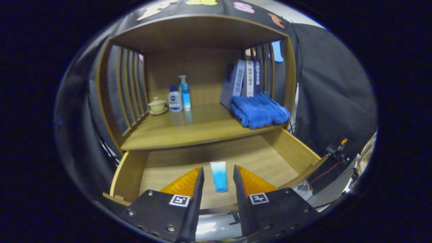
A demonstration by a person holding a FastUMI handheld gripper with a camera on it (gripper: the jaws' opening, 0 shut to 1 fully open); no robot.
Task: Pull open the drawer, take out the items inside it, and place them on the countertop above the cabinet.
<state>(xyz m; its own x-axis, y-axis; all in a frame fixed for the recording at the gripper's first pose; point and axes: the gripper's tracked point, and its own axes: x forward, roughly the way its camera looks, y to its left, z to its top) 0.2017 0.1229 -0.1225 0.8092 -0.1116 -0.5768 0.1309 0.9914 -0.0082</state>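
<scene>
Tongs [218, 172] parted astride blue-and-white tube [219, 176], flat in open drawer [290, 145].

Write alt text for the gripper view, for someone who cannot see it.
An open gripper hovers over an open wooden drawer, its fingers either side of a blue tube lying on the drawer floor. On the countertop beyond sit a folded blue towel, books, two bottles and a lidded cup.
</scene>
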